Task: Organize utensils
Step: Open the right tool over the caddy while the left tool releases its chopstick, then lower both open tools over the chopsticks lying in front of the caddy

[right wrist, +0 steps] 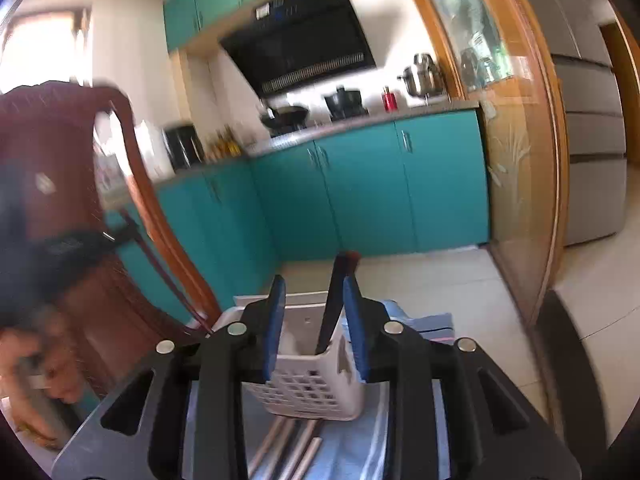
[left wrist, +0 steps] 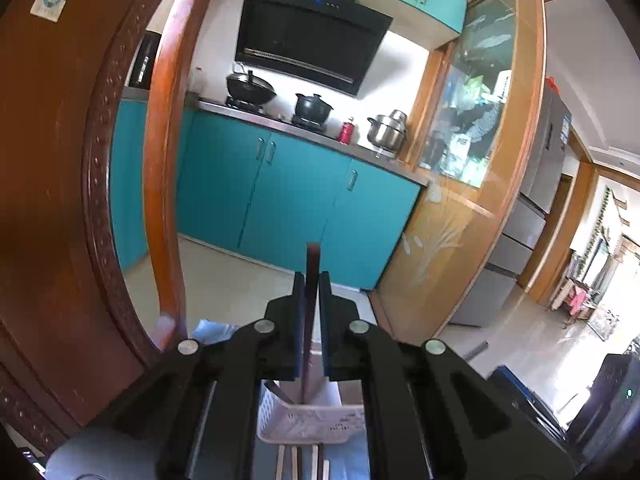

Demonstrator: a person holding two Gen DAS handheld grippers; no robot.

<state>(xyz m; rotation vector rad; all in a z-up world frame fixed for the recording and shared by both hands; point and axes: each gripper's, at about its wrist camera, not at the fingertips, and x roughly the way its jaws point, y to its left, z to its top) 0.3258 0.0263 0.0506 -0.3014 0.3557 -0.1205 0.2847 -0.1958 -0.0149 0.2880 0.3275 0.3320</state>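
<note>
My left gripper (left wrist: 311, 280) is shut on a dark red-brown chopstick (left wrist: 312, 264) that stands upright, its lower end inside a white perforated basket (left wrist: 304, 424). In the right wrist view the same basket (right wrist: 308, 392) sits just under my right gripper (right wrist: 314, 284), whose blue pads stand apart. A dark utensil (right wrist: 334, 304) stands in the basket and leans against the right pad; the left pad is clear of it. Several more chopsticks (right wrist: 288, 452) lie on a blue cloth (right wrist: 420, 320) in front of the basket. The held red-brown chopstick (right wrist: 168, 276) shows at the left, blurred.
A carved wooden chair back (left wrist: 164, 160) rises close on the left, and it also appears in the right wrist view (right wrist: 160, 216). Teal kitchen cabinets (left wrist: 280, 192) and a glass partition (left wrist: 472, 120) stand beyond a pale tiled floor.
</note>
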